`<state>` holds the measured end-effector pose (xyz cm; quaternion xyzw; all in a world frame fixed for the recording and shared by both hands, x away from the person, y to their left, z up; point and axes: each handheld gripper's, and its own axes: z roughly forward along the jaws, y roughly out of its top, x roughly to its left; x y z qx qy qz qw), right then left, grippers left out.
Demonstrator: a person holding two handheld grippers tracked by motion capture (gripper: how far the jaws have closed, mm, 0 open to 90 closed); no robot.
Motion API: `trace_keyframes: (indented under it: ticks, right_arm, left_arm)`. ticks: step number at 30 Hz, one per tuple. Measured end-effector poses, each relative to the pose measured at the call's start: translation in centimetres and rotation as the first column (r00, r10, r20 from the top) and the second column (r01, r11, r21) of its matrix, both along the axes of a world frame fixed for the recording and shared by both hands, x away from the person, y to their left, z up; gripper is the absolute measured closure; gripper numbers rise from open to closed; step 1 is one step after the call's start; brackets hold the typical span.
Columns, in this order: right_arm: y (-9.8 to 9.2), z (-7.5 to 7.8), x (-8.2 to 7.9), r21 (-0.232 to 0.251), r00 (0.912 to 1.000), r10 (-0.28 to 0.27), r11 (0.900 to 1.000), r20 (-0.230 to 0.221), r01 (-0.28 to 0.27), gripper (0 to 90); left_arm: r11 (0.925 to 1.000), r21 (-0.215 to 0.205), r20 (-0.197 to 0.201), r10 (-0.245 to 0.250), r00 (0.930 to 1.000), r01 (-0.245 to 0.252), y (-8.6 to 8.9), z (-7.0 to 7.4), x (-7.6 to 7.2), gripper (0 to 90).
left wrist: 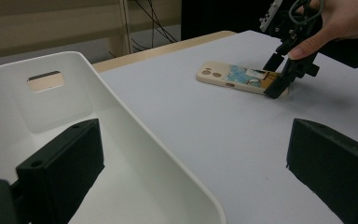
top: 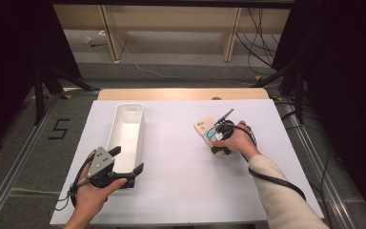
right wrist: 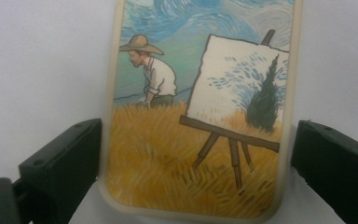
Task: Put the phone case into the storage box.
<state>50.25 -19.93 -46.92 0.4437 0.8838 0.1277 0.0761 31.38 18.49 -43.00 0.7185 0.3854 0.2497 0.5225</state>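
A beige phone case [top: 206, 130] printed with a painter at an easel lies flat on the right part of the white table. My right gripper [top: 218, 143] points down over its near end. In the right gripper view the phone case [right wrist: 196, 116] sits between the jaws, which are open with a jaw close to each long edge. In the left gripper view the same case [left wrist: 233, 77] lies under the right gripper [left wrist: 271, 80]. My left gripper [top: 126, 160] is open at the near end of a long white bin [top: 140, 129]. One jaw is inside the bin and the other outside its wall.
The bin [left wrist: 121, 100] holds nothing and has a handle slot in its far end. The white table top [top: 181, 167] is bare between bin and case. A wooden strip [top: 181, 93] borders the far edge. Beyond it are cables and furniture legs on the floor.
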Motion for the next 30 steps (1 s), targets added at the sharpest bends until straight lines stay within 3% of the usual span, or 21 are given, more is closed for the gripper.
trace_keyframes:
  ticks: [30]
  right_arm:
    - [0.37, 0.22, 0.21, -0.021, 0.9993, -0.017, 1.0, -0.034, 0.016, 8.3]
  left_arm:
    - [1.0, -0.004, -0.001, 0.001, 1.0, -0.001, 0.05, 0.01, 0.06, 3.4]
